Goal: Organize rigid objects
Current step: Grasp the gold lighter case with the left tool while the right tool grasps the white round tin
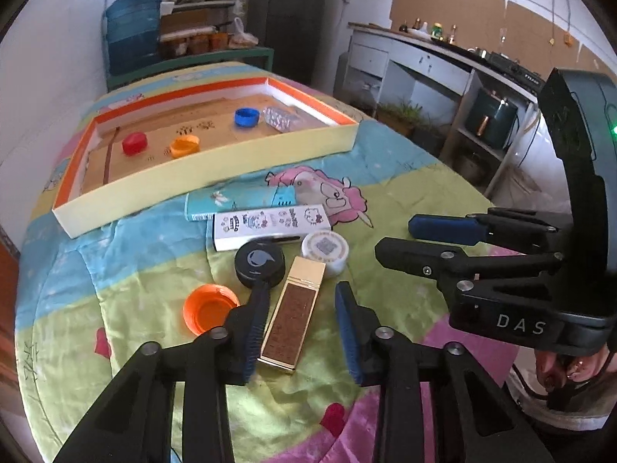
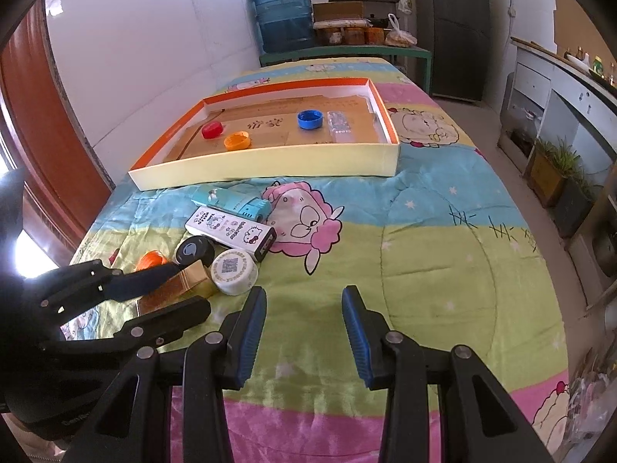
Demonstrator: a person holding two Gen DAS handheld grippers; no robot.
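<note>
Left tongs (image 1: 300, 324) astride gold box (image 1: 294, 310), unclamped

Right gripper (image 2: 304, 326) open above quilt (image 2: 424, 270); tray (image 2: 266, 164) beyond

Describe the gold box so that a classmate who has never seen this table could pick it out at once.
Find the shallow tray at the far side of the quilt, then the cluster of small items in front of it. Nearest the left gripper, between its open fingers, lies the gold box: long, shiny gold, with a brown patterned panel; its neighbours are round lids.
</note>
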